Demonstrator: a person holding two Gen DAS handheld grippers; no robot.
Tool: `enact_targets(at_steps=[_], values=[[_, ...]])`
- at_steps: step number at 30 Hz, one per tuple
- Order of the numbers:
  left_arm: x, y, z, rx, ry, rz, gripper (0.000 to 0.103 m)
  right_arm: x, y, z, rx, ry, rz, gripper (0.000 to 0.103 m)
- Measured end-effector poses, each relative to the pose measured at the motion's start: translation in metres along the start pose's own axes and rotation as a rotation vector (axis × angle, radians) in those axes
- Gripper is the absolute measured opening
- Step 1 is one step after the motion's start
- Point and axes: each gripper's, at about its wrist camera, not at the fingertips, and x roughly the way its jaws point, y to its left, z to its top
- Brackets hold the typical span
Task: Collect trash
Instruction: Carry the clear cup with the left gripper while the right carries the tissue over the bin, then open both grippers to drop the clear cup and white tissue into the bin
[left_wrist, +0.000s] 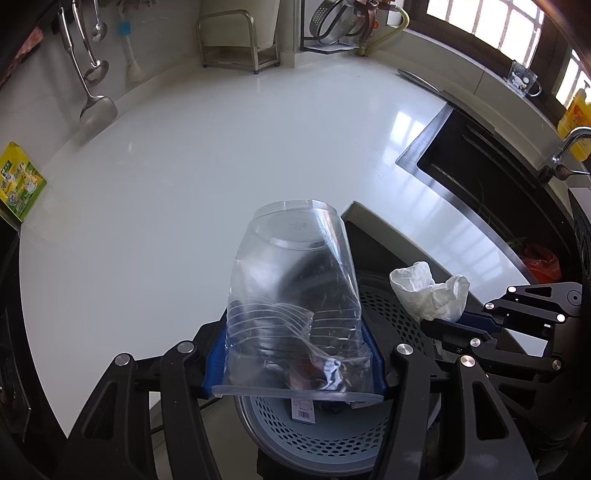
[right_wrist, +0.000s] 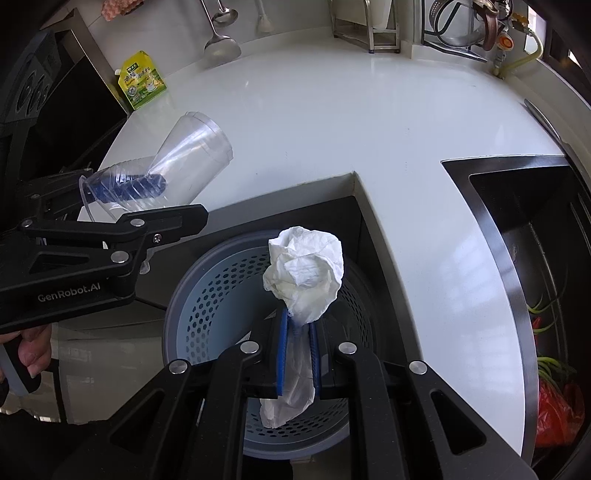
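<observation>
My left gripper (left_wrist: 295, 325) is shut on a crushed clear plastic cup (left_wrist: 295, 291), held over the grey perforated bin (left_wrist: 332, 439). It also shows in the right wrist view (right_wrist: 125, 184) with the cup (right_wrist: 192, 155) at the left. My right gripper (right_wrist: 297, 328) is shut on a crumpled white tissue (right_wrist: 304, 273), held above the bin (right_wrist: 210, 295). The tissue (left_wrist: 428, 291) and right gripper (left_wrist: 443, 325) also show at the right of the left wrist view.
The bin sits below a notch in the white counter (left_wrist: 221, 155). A dark sink (right_wrist: 535, 258) with a red bag (right_wrist: 557, 410) lies to the right. A yellow-green drink pouch (right_wrist: 142, 81), hanging ladles (left_wrist: 92, 107) and a metal rack (left_wrist: 236, 40) stand at the back.
</observation>
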Motion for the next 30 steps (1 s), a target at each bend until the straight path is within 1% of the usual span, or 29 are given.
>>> enact_targets(at_steps=[12, 16, 24, 30], values=[[0.016, -0.017, -0.017, 0.047, 0.043, -0.028, 0.057, 0.011, 0.000, -0.026, 0.023, 0.049, -0.004, 0.011], [0.022, -0.020, -0.024, 0.049, 0.050, -0.056, 0.058, 0.018, 0.001, -0.035, 0.028, 0.073, -0.002, 0.011], [0.040, -0.024, -0.038, 0.057, 0.104, -0.081, 0.058, 0.031, 0.000, -0.048, 0.047, 0.113, 0.000, 0.011], [0.050, -0.025, -0.041, 0.062, 0.139, -0.098, 0.060, 0.038, 0.000, -0.052, 0.058, 0.143, 0.000, 0.011]])
